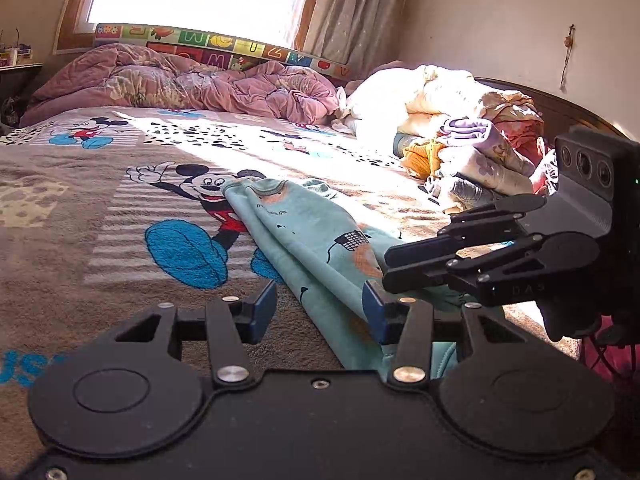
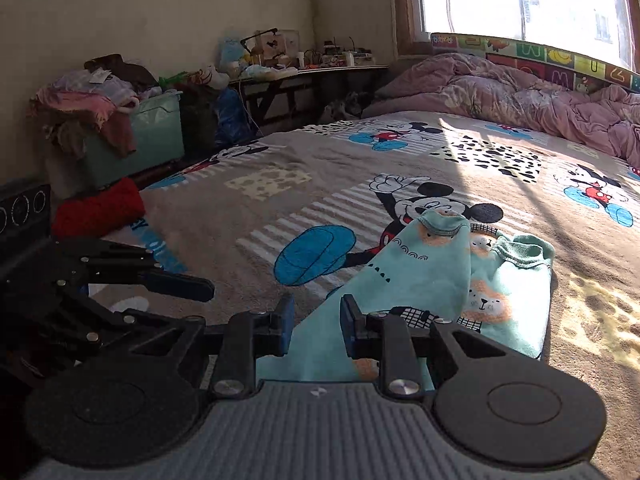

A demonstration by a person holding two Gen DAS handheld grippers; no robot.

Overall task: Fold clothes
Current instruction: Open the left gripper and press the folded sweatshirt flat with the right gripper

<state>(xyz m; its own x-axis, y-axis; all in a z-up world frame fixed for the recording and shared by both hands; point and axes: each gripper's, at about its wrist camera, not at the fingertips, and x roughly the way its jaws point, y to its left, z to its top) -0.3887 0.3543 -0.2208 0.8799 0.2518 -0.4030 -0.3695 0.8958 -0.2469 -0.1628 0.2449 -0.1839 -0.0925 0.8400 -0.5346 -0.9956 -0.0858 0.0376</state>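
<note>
**Small teal garment part-folded on the bed, both grippers standing off it**

The pale teal cotton child's garment with orange animal prints [image 2: 432, 280] lies on the brown cartoon-mouse fleece blanket [image 2: 280, 152] of the bed, straight ahead of both grippers. It looks doubled lengthwise, one layer lying over another, with a hemmed end farthest from the grippers. I judge the fold begun but not finished: the cloth is rumpled and long, so at least one more fold across and a smoothing seem left.

The left gripper [image 1: 320, 312] has its blue-padded jaws apart, the near edge of the garment running between them, and the pads do not appear to press it. The right gripper [image 2: 316, 326] also stands with jaws apart (narrower than the left), teal cloth showing in the gap but not pinched as far as I can see.

The left wrist view shows what the right does not: a heap of unfolded clothes and bedding [image 1: 472, 136] beyond and to the right of the gripper, likely work remaining. The right wrist view alone shows a pale green bin overflowing with clothes [image 2: 132, 136], far off to the left.
</note>
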